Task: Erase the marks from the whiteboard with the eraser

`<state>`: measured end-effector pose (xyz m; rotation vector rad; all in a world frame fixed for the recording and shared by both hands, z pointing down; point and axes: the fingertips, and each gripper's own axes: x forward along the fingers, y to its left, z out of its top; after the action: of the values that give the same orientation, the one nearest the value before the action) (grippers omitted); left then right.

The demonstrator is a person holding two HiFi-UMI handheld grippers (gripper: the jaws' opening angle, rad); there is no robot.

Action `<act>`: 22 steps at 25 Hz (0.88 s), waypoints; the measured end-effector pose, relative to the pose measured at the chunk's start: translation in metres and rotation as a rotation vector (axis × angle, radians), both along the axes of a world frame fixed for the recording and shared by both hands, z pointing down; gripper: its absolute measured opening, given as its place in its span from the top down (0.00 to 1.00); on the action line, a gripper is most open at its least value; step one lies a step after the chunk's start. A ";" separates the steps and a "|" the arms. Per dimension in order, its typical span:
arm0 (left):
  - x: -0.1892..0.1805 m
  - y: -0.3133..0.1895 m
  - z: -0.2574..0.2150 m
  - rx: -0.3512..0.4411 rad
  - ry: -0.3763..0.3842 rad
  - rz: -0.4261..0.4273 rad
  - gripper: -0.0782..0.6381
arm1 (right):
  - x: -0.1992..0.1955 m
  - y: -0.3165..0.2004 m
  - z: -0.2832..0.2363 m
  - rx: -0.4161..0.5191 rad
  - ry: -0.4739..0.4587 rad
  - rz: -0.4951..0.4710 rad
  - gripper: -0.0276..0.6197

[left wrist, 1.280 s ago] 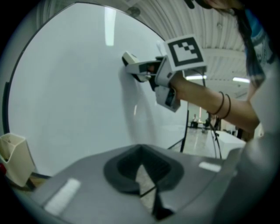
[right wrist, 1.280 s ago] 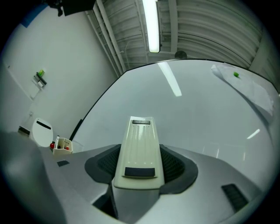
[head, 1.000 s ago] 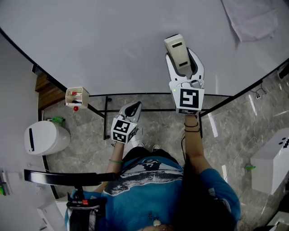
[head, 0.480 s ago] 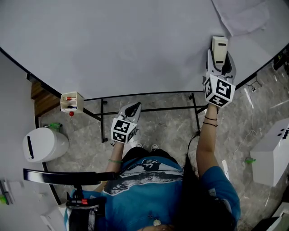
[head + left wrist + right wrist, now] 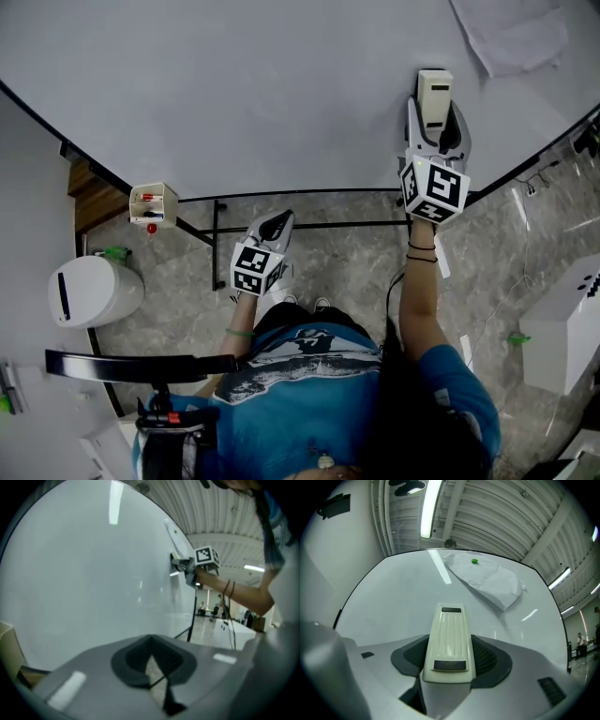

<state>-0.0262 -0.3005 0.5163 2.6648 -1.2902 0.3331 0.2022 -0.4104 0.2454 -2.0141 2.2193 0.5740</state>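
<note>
The whiteboard (image 5: 234, 84) fills the top of the head view, and I see no marks on it. My right gripper (image 5: 434, 120) is shut on the cream eraser (image 5: 433, 94), which lies flat against the board near its lower right edge. In the right gripper view the eraser (image 5: 449, 634) sits between the jaws of the right gripper (image 5: 451, 657), with the whiteboard (image 5: 393, 597) behind. My left gripper (image 5: 275, 223) hangs below the board over the floor, shut and holding nothing. In the left gripper view the left gripper (image 5: 157, 674) has its jaws together, and the right gripper (image 5: 180, 564) shows against the whiteboard (image 5: 84, 573).
A sheet of paper (image 5: 511, 37) is stuck to the board's upper right, held by a green magnet (image 5: 475, 561). A small tray with red markers (image 5: 155, 203) hangs at the board's lower left. A white round bin (image 5: 94, 289) and a white box (image 5: 562, 328) stand on the floor.
My right gripper swept the eraser to the right along the board's lower part, then came back a little to the left. The left gripper stayed still.
</note>
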 end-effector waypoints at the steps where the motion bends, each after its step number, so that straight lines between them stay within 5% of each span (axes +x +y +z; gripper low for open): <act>1: -0.001 0.000 0.000 0.001 -0.001 -0.003 0.89 | -0.013 0.000 0.001 0.002 0.003 -0.016 0.55; 15: -0.028 0.005 -0.004 -0.006 0.004 -0.057 0.89 | -0.227 0.013 0.068 -0.068 0.277 -0.275 0.55; 22: -0.039 0.006 -0.003 -0.011 0.003 -0.071 0.89 | -0.267 0.013 0.096 -0.130 0.356 -0.355 0.55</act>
<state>-0.0652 -0.2940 0.5134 2.6016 -1.3743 0.3256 -0.0649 -0.3978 0.3415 -1.6038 2.8020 0.8138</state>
